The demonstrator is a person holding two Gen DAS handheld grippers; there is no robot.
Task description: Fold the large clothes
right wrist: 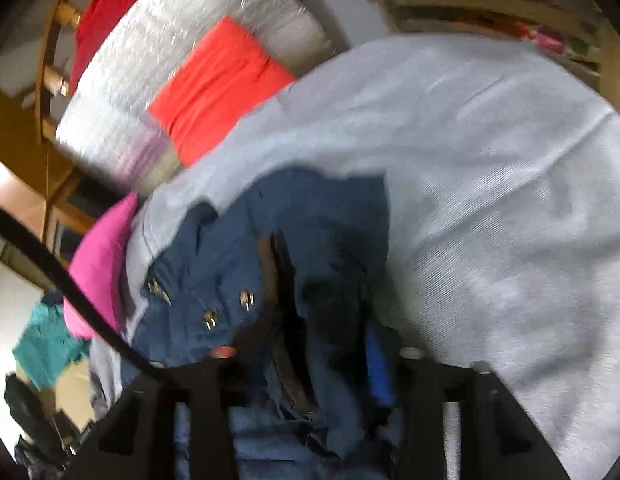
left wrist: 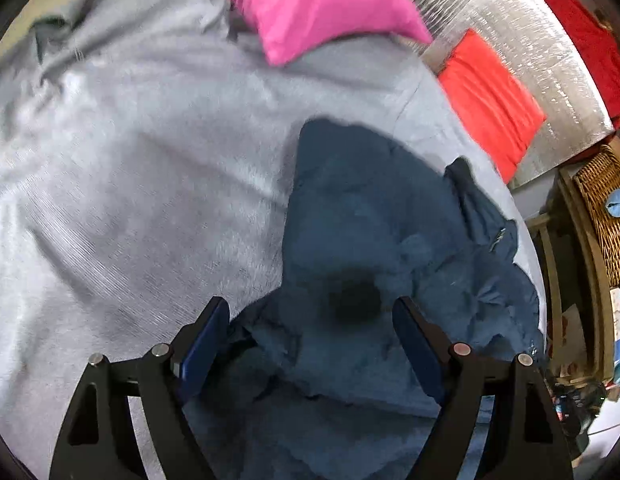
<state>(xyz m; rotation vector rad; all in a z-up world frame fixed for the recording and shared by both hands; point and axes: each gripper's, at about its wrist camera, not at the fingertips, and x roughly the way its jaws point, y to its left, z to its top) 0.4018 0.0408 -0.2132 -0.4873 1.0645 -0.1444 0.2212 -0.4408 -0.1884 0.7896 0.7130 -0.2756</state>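
Left wrist view: a crumpled garment (left wrist: 369, 240) lies on the sheet-covered bed (left wrist: 130, 180), toward its right edge. Two cushions (left wrist: 317, 4) (left wrist: 489, 100) rest along the bed's far edge, against a padded headboard (left wrist: 529, 40). A wicker basket (left wrist: 605, 208) stands beyond the right edge.

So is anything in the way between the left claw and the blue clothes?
No, nothing visible. The left claw is open right over the crumpled blue garment on the grey sheet. The pink pillow lies farther off.
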